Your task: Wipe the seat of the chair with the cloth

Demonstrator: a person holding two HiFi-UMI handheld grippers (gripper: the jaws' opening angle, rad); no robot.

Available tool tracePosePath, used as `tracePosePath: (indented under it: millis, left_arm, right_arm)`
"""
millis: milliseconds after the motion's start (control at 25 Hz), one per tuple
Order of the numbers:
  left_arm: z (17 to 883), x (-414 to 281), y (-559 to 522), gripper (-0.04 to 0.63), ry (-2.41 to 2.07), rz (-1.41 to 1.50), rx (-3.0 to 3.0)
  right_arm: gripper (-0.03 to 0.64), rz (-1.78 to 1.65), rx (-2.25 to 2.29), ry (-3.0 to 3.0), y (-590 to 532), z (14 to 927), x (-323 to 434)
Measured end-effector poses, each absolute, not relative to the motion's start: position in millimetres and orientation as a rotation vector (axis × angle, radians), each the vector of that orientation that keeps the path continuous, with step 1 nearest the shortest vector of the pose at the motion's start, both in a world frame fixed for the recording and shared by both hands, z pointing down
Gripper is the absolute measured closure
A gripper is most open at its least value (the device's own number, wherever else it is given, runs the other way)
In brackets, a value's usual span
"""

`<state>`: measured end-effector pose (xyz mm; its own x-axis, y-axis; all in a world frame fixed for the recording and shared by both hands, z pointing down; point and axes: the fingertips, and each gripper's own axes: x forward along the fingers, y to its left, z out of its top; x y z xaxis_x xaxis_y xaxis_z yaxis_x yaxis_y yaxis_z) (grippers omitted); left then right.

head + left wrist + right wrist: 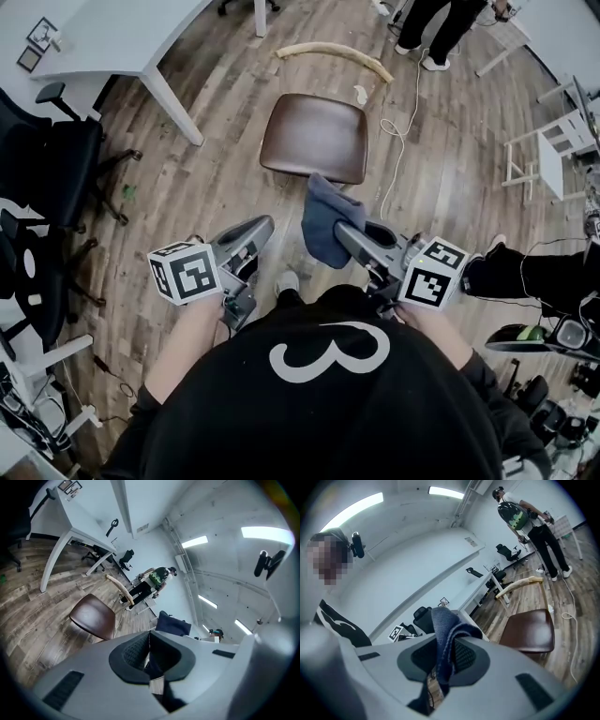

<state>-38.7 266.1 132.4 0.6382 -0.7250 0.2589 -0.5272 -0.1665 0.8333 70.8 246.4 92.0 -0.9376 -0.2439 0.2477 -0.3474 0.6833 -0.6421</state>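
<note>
Right jaws are clamped on the blue cloth. They pinch one fold, so most of the fabric hangs free ahead of the right gripper. My read: that leaves a loose pad to lay flat on the seat. Left jaws are pressed together with nothing between them. The left gripper sits at 9 o'clock of the cloth, probably parked out of the wiping path.

In the head view the cloth overlaps the near edge of the chair seat, which is at 12 o'clock from the body. It looks to be in the air just short of the seat, though I can't confirm there's no contact. I judge wiping hasn't started.

The seat is dark brown, smooth and slightly glossy, likely vinyl or leather, so it should wipe easily. No dirt is resolvable. A pale curved rail lies beyond it, probably the backrest.

Room:
- wood-plank floor
- white table at 10–11 o'clock
- black office chairs at 9 o'clock
- white cable on the floor at 1 o'clock, just beside the seat; watch for a snag
- a person standing further out at 1 o'clock
</note>
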Motion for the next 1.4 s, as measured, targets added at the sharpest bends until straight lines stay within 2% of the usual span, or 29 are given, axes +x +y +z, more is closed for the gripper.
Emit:
tracePosePath:
  millis: [880,1080,1400]
  left_arm:
    - [269,-47,33,0.581,-1.124,0.053,1.654]
    - [299,-56,-6,0.581,-1.143,0.122,1.642]
    - [364,-99,-53,0.581,-1.182,0.138,1.559]
  right_arm:
    - [0.563,1.352,0.525,-2.573,-6,236,50]
    - [0.563,1.238,0.545,-2.576,-47,275,31]
    - [0.563,1.288,0.547,-2.571,-84,329,-17]
